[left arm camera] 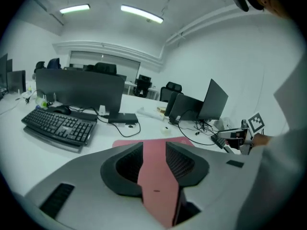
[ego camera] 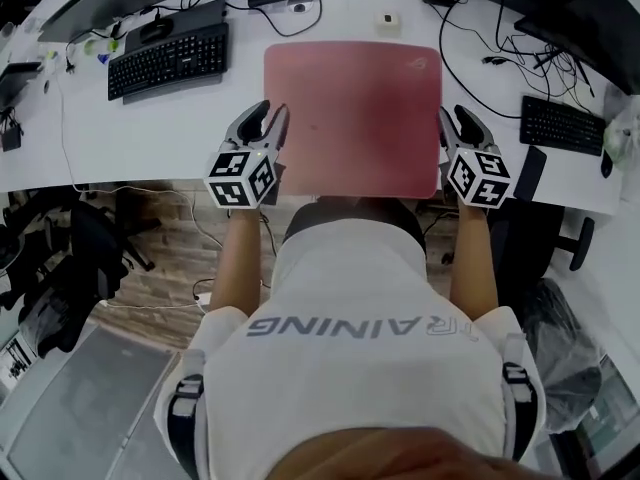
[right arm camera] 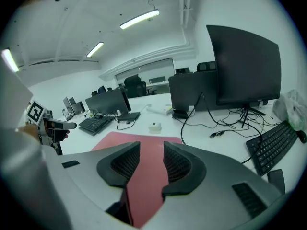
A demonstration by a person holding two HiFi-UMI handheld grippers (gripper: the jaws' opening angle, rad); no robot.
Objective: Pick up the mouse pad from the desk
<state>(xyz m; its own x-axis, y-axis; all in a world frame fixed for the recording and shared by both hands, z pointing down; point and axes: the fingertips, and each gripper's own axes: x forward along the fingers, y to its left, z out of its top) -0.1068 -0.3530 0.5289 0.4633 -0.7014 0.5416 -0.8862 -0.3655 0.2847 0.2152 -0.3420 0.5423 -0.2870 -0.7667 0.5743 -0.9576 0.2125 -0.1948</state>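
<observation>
Approach: left claw hung released at nine o'clock, right claw released at three o'clock of the pink rectangular mouse pad; next called for pinching its edges.

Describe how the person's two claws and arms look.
The left claw and the right claw are both light grey and curved, with black ribbed pads. Behind each sits a white cube printed with black square markers. No cables show. The person wears a white short-sleeved shirt with grey lettering.
</observation>
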